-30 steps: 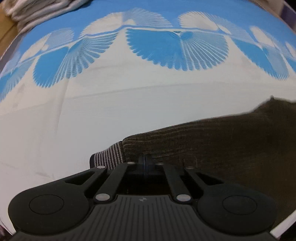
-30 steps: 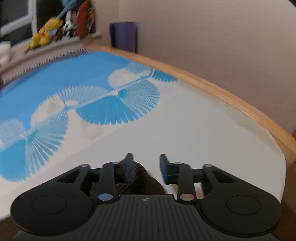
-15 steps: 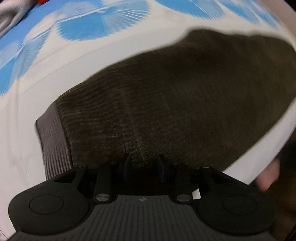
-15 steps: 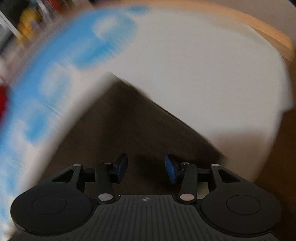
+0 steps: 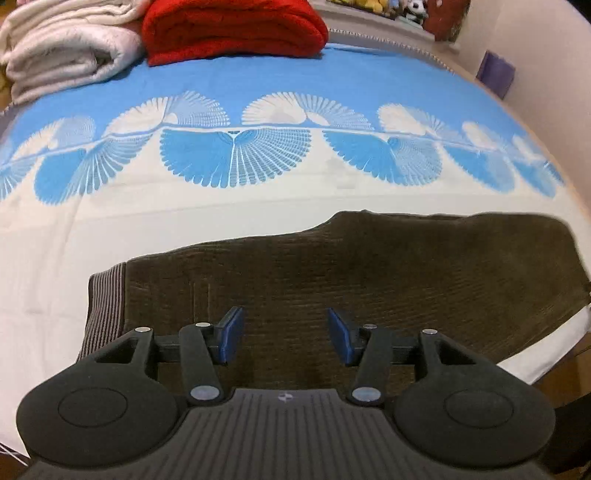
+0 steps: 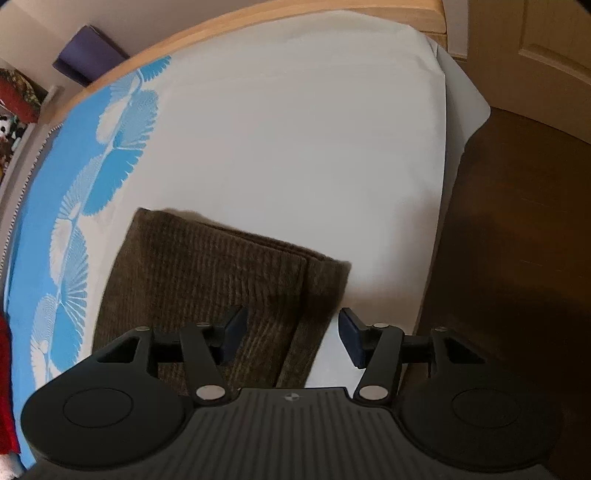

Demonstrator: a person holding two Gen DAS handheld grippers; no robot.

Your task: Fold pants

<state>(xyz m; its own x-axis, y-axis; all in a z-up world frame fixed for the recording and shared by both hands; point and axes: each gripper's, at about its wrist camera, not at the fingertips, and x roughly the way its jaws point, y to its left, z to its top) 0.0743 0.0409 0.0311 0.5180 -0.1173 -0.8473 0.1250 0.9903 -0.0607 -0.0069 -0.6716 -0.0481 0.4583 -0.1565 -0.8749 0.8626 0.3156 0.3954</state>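
Dark brown corduroy pants [image 5: 351, 273] lie flat and folded lengthwise on the bed, with a striped ribbed waistband [image 5: 105, 295] at their left end. My left gripper [image 5: 284, 334] is open and empty, held above the pants near the waistband end. In the right wrist view the other end of the pants [image 6: 207, 273] shows as stacked layers with a folded edge. My right gripper [image 6: 291, 334] is open and empty above that end, near the pants' right edge.
The bed sheet [image 5: 258, 81] is blue with white fan patterns, and white nearer me. A folded red blanket [image 5: 232, 29] and a cream blanket [image 5: 62, 48] lie at the far side. The wooden bed frame [image 6: 258, 33], dark floor [image 6: 517, 240] and a purple block [image 6: 88, 53] are to the right.
Both grippers have let go of the pants and opened wide. They pulled back and up, and the pants now lie flat on the bed.
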